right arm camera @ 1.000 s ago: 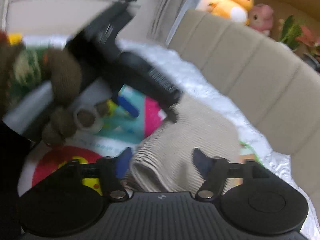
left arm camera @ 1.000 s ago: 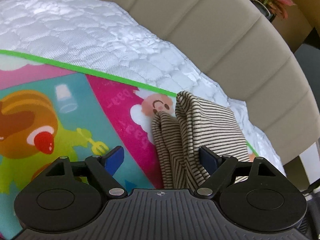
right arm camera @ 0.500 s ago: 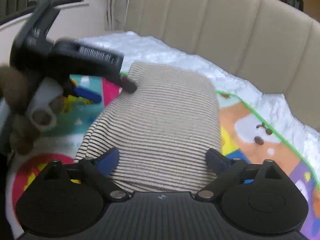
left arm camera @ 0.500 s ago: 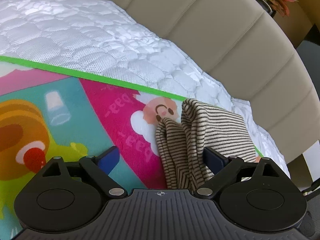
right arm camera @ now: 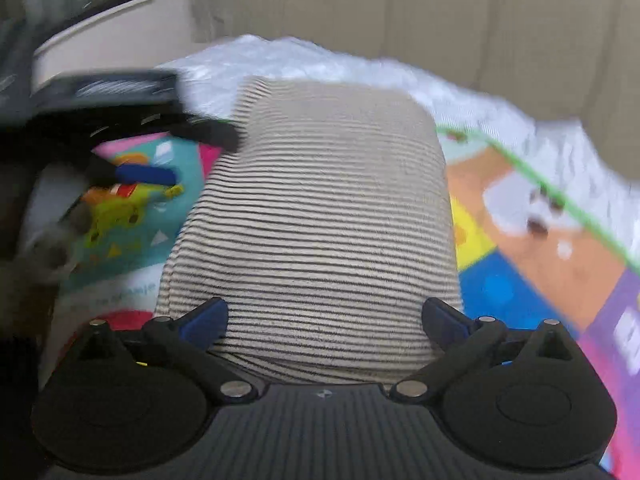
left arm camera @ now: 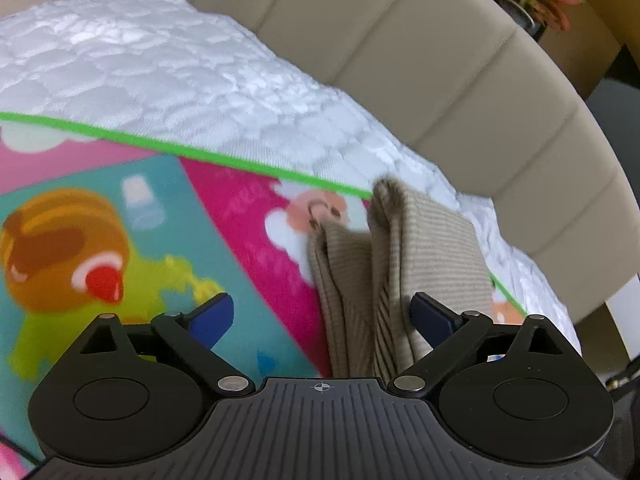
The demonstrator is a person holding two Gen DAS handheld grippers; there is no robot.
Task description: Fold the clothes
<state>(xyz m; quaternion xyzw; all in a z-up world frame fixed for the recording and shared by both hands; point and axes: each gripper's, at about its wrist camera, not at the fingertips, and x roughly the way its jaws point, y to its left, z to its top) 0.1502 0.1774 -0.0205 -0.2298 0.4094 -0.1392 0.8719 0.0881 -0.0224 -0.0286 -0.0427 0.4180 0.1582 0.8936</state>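
Left gripper (left arm camera: 322, 316): jaws spread wide, having just been opening; the striped garment (left arm camera: 400, 264) lies between the blue pads, its folded edge against the right-hand pad (left arm camera: 430, 316), with no squeeze visible. Right gripper (right arm camera: 324, 320): jaws likewise at full spread and just been opening, blue pads standing at either side of the garment (right arm camera: 320, 220), which fills the gap without being pinched. The garment, beige with thin dark stripes, rests folded on a bright cartoon-printed play mat (left arm camera: 120, 240) with a green border, near the mat's far edge. Under the mat lies a white quilted cover (left arm camera: 180, 80); behind it, a beige padded headboard (left arm camera: 440, 60). The right view is blurred.
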